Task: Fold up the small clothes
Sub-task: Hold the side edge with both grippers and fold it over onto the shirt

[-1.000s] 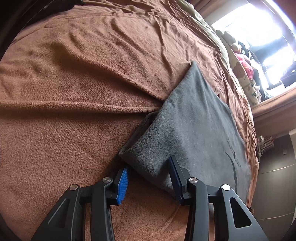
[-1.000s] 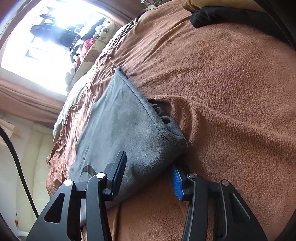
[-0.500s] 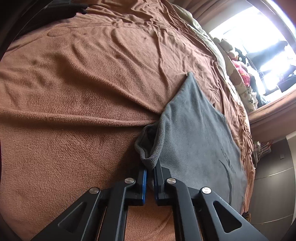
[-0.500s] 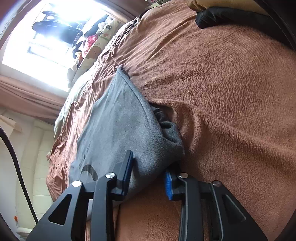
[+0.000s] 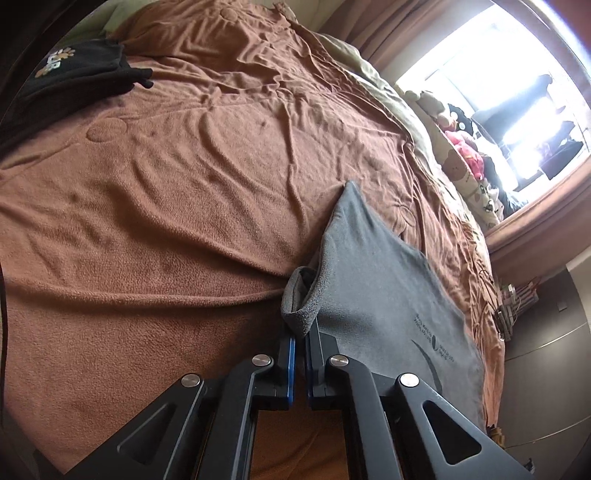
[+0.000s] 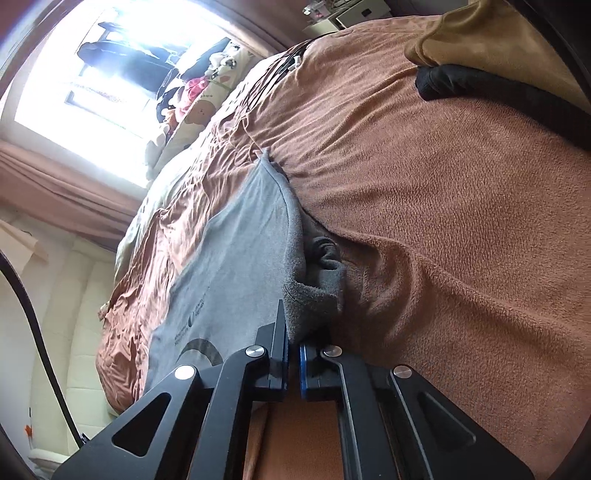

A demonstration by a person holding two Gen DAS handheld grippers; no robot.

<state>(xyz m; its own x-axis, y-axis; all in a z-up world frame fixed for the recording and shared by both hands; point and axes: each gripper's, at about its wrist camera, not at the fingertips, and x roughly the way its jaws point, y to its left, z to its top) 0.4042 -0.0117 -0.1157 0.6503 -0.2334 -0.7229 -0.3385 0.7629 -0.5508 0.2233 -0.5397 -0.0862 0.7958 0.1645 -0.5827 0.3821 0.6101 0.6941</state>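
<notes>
A grey fleece garment with a dark printed logo lies on the brown blanket. My left gripper is shut on the bunched near corner of the garment, which stands up above the blue pads. The same garment shows in the right wrist view. My right gripper is shut on its other near corner, where the cloth folds over the fingertips. Both corners are lifted slightly off the blanket.
A black garment lies at the far left of the bed and also shows in the right wrist view. A tan cloth lies beyond it. Stuffed toys line the window side. A dark cabinet stands past the bed edge.
Both grippers went from open around the garment's near corners to shut on them. The corners have bunched up and risen a little, and both views have tilted upward.
</notes>
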